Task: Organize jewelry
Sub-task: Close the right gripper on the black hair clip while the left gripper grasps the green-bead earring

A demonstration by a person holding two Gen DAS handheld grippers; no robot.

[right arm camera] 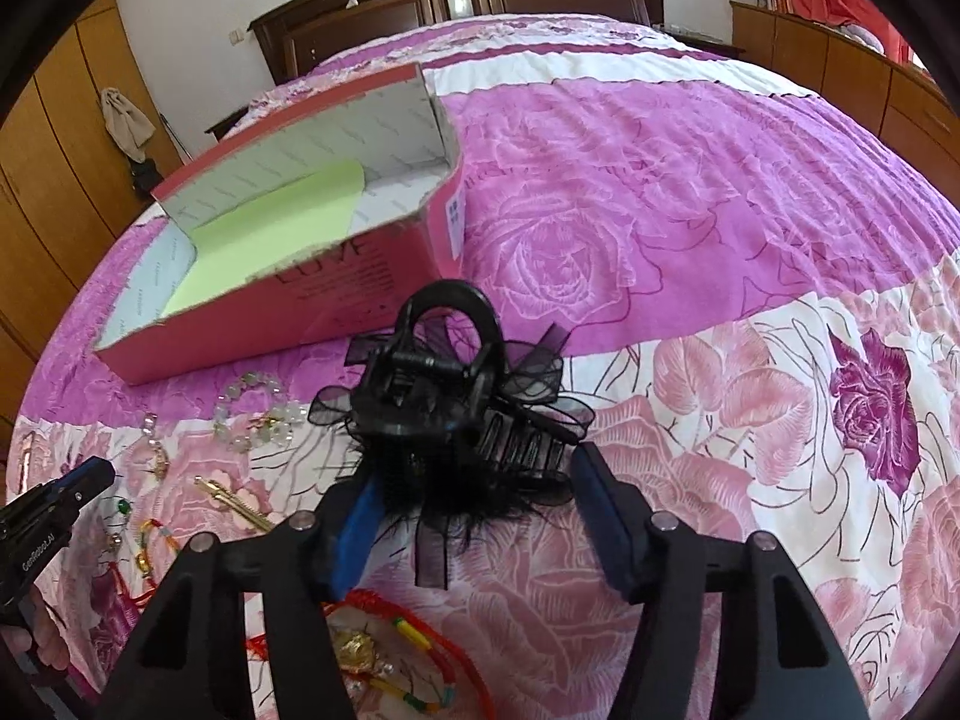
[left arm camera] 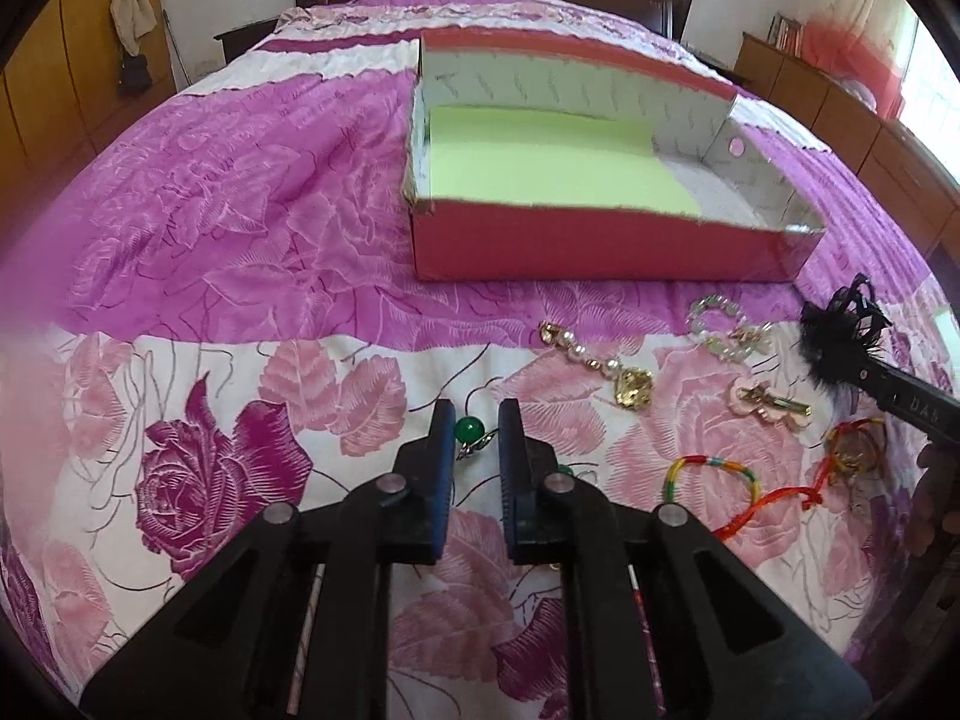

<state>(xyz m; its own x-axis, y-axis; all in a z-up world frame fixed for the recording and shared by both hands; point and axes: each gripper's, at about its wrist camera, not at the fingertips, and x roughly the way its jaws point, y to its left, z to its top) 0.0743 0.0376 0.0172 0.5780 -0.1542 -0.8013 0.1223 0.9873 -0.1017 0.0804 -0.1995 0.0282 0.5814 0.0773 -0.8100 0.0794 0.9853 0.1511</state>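
A red open box with a green sheet inside lies on the bed; it also shows in the right wrist view. My right gripper is shut on a black feathered hair claw clip, held above the bedspread near the box. That clip shows at the right of the left wrist view. My left gripper is open low over a green bead earring, which lies between its fingers. A pearl and gold piece, a clear bead bracelet, a pink and gold clip and coloured cord bracelets lie on the bed.
The bedspread is purple and pink floral. A dark wooden headboard stands at the far end. Wooden cupboards line the left wall and low cabinets the right.
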